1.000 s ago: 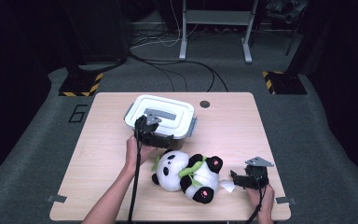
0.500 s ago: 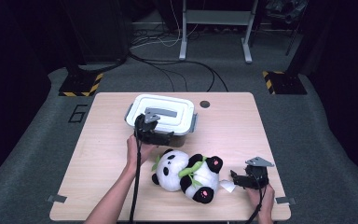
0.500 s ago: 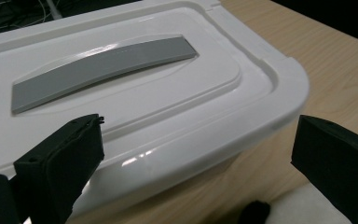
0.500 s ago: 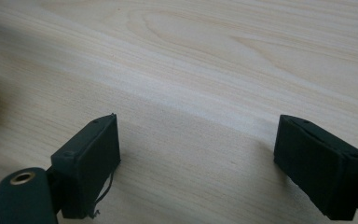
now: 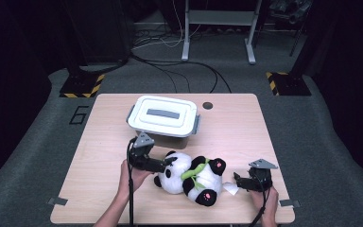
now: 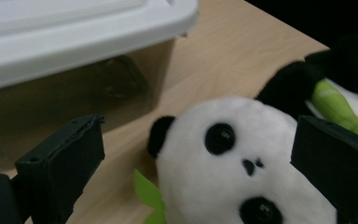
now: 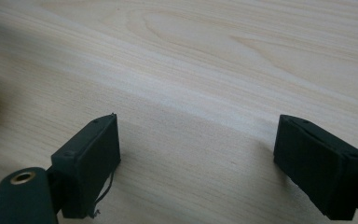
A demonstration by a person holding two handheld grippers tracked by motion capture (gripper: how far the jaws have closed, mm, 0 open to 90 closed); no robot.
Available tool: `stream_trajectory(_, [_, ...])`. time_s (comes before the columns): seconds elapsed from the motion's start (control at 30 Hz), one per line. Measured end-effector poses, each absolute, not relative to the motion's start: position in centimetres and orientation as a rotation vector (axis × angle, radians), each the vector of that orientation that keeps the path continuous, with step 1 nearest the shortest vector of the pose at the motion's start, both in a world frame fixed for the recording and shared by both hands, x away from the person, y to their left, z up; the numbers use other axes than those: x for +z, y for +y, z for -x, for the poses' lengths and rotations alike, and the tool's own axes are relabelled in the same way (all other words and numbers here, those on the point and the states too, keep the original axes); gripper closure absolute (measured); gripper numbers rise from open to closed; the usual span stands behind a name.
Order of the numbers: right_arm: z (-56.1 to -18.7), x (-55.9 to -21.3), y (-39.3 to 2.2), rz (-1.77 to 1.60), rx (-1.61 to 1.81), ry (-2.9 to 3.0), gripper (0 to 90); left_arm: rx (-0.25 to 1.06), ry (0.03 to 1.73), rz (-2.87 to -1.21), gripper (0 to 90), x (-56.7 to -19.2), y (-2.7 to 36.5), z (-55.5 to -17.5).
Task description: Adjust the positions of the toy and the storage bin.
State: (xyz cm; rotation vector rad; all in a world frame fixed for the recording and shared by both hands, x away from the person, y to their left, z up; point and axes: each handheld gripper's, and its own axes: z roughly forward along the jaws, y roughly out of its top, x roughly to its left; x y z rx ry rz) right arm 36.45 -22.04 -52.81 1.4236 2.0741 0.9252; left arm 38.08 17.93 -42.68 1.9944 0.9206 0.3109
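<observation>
1. Jaws of the left hand-held gripper (image 5: 166,163) stand wide apart, either side of the plush panda's (image 5: 194,178) head; pads not pressing on it, nothing held.
2. In the left gripper view the panda face (image 6: 242,182) sits between the two black jaws, a green leaf at its chin.
3. Right hand-held gripper (image 5: 238,180) rests low near the bench's front right, jaws spread, bare wood between them in the right gripper view; near the panda's feet, apart from it.
4. Step in hand, judged: left gripper approaching for a grasp on the head. Next move calls for easing further in, then closing on the soft head.
5. Panda lies on its side on the bench (image 5: 236,123), front centre, just in front of the box (image 5: 164,116).
6. Materials: panda fuzzy, squashy, white with black ears and limbs, green bamboo stalk across the chest. Box is clear plastic, rounded rectangle, smooth white lid on. Bench is pale wood-grain laminate.
</observation>
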Motion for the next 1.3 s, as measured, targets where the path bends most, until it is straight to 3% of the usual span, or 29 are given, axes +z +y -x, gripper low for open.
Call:
stream_trajectory(0.17, [-36.5,-52.8,-22.0,-1.424,0.925,2.074,13.5,0.239,0.894,-2.031,5.8,-44.3,16.4,-36.8])
stream_trajectory(0.33, [-36.4,-52.8,-22.0,-1.424,0.925,2.074,13.5,0.233,0.922,-2.031,16.5,-45.8,15.5,-36.4])
stream_trajectory(0.6, [-36.5,-52.8,-22.0,-1.424,0.925,2.074,13.5,0.331,0.844,-2.033,50.1,-47.1,15.5,-35.2])
stream_trajectory(0.67, [-36.5,-52.8,-22.0,-1.424,0.925,2.074,13.5,0.338,0.829,-2.030,53.8,-47.1,15.6,-35.1])
stream_trajectory(1.0, [-36.5,-52.8,-22.1,-1.424,0.924,2.073,13.7,0.308,0.801,-2.029,56.7,-46.6,17.0,-34.2])
stream_trajectory(1.3, [-36.4,-52.8,-22.1,-1.431,0.924,2.071,13.8,0.304,0.800,-2.025,56.2,-46.4,21.2,-33.9])
